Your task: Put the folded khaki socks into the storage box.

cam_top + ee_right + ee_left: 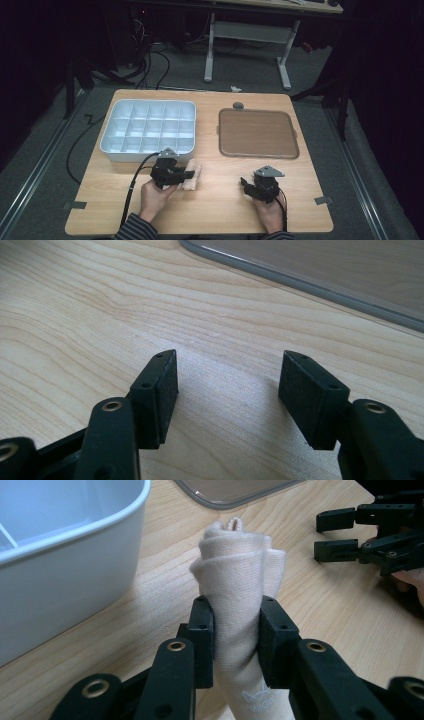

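While the white compartment box (148,131) sits just beyond it, we see the left gripper (235,630) levelled low over the table (215,210), jaws clamped on the rolled beige cloth (240,580), whose near end runs out of our frame. Printing on it is too small to read. Off to its right, the right gripper (227,385) rests with jaws apart, the brown lid (257,132) beyond it.

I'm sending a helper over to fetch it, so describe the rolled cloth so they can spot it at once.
Start at the white compartment box on the table's left half. Just in front of its near right corner lies the rolled cloth, clamped in the left tongs. It is the one soft, beige thing there; the box and the brown tray are rigid.
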